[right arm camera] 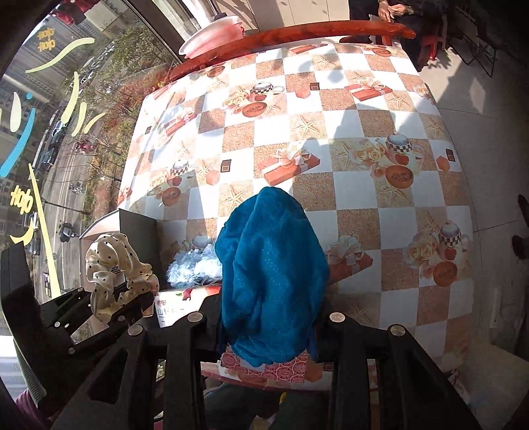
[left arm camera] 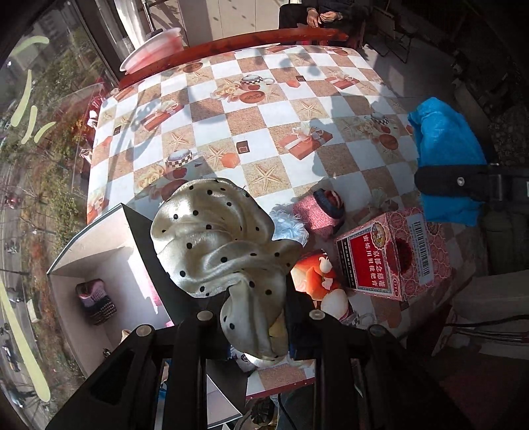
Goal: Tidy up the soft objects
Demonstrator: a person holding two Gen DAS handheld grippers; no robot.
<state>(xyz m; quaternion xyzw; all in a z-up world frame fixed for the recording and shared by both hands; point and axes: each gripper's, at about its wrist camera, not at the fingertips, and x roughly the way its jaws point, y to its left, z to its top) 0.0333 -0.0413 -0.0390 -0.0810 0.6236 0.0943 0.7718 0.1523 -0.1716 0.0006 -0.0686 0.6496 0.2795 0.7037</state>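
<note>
My left gripper (left arm camera: 254,307) is shut on a cream polka-dot cloth (left arm camera: 211,231), which hangs bunched above the table's near left corner. Below it stands an open box (left arm camera: 99,251) with white walls and a black flap; a dark knitted item (left arm camera: 96,301) lies inside. My right gripper (right arm camera: 267,317) is shut on a blue cloth (right arm camera: 271,264) that drapes over its fingers and hides them. On the table lie a fluffy pale-blue piece (left arm camera: 287,228), a pink knitted item (left arm camera: 317,211) and an orange plush toy (left arm camera: 314,274). The right wrist view shows the left gripper (right arm camera: 112,301) at the lower left.
A red medicine carton (left arm camera: 393,258) stands by the plush toy. The chequered tablecloth (left arm camera: 251,132) stretches away, with a wooden rail and a pink-white bowl (left arm camera: 152,49) at the far edge. A person's hands (left arm camera: 324,16) show beyond it. A glass window runs along the left.
</note>
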